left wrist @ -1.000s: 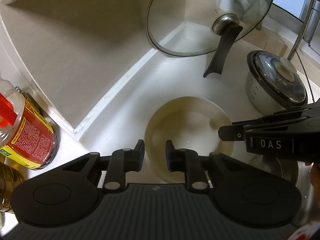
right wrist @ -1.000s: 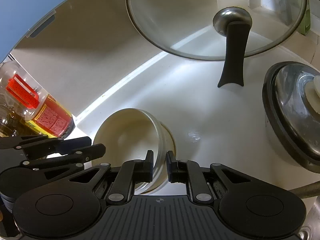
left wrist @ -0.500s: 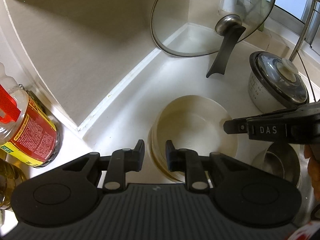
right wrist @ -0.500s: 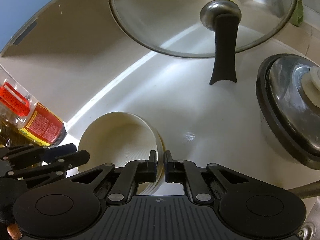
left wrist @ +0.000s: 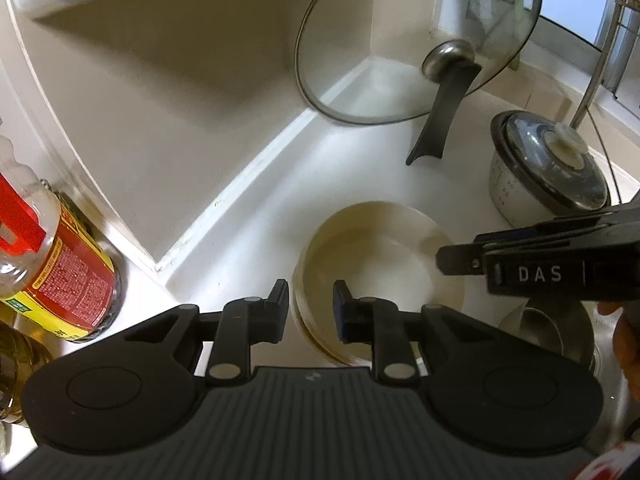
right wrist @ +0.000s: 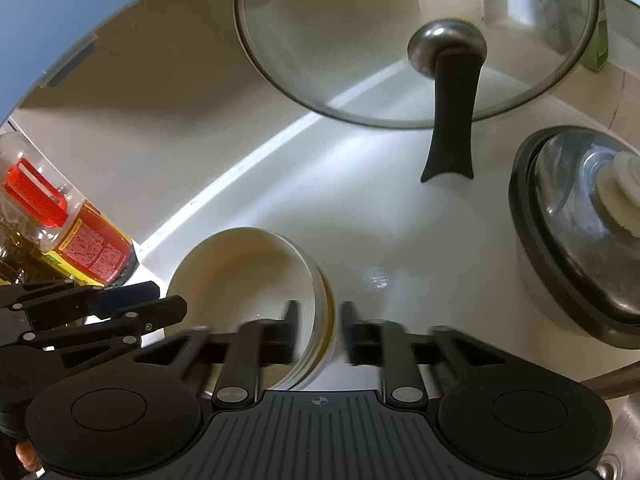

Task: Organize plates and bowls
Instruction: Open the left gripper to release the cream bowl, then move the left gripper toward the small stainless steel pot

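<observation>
Cream bowls (left wrist: 376, 264), nested, rims stained; right tool (right wrist: 318, 330) and left tool (left wrist: 310, 304) both apart.

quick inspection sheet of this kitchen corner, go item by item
surface: white counter, bare part between the items
job's things: stack of cream bowls on the counter
clutter: glass lid leaning in the corner; lidded pot; oil bottle; steel cup
grippers: left claw open, straddling the stack's near rim; right claw open across its right rim, blurred
cables: thin wire behind the pot
surroundings: beige wall
</observation>
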